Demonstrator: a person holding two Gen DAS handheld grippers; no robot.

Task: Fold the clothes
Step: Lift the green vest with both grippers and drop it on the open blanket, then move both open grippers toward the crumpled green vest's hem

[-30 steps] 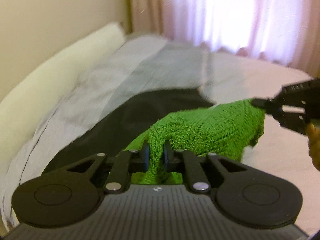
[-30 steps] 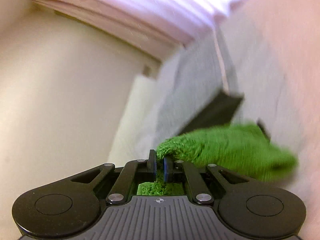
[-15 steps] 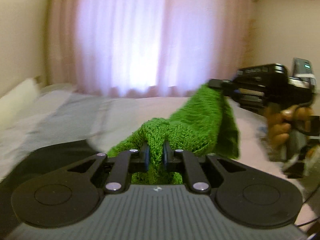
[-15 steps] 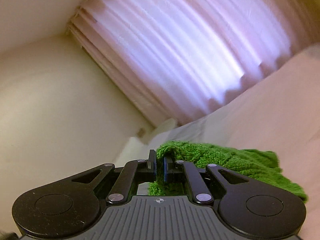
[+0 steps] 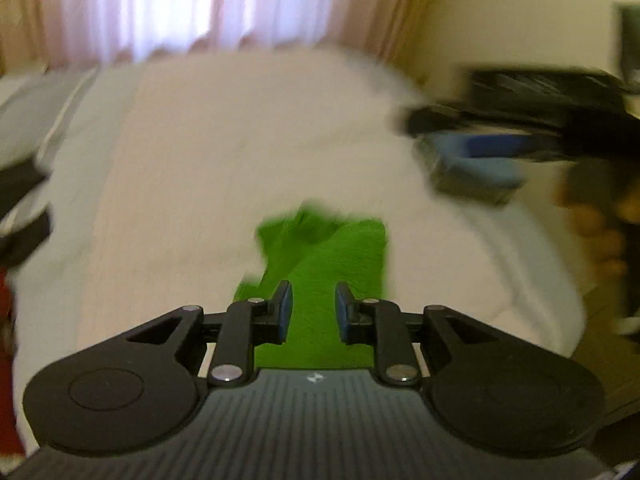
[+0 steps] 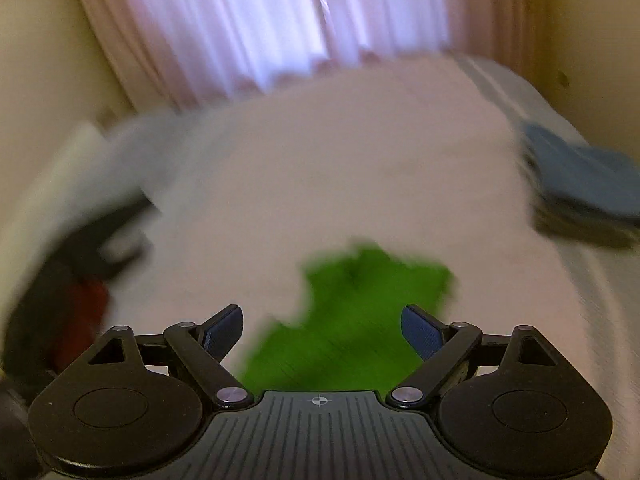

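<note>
A green knitted garment [image 5: 332, 264] lies spread on a pale bedspread [image 5: 224, 152], apparently laid flat so it can be folded. The left gripper [image 5: 313, 306] hovers over its near edge, jaws parted, grasping nothing. The right gripper [image 6: 322, 330] hangs above it too, jaws spread wide and empty. At two o'clock from the garment sits a stack of folded clothes [image 6: 580, 188], blue on top. Pink curtains [image 6: 304, 16] hang at twelve o'clock.

Pale bed [image 5: 240, 152]; green knit [image 5: 332, 256] flat on it; blue folded stack [image 6: 580, 176] near edge.
</note>
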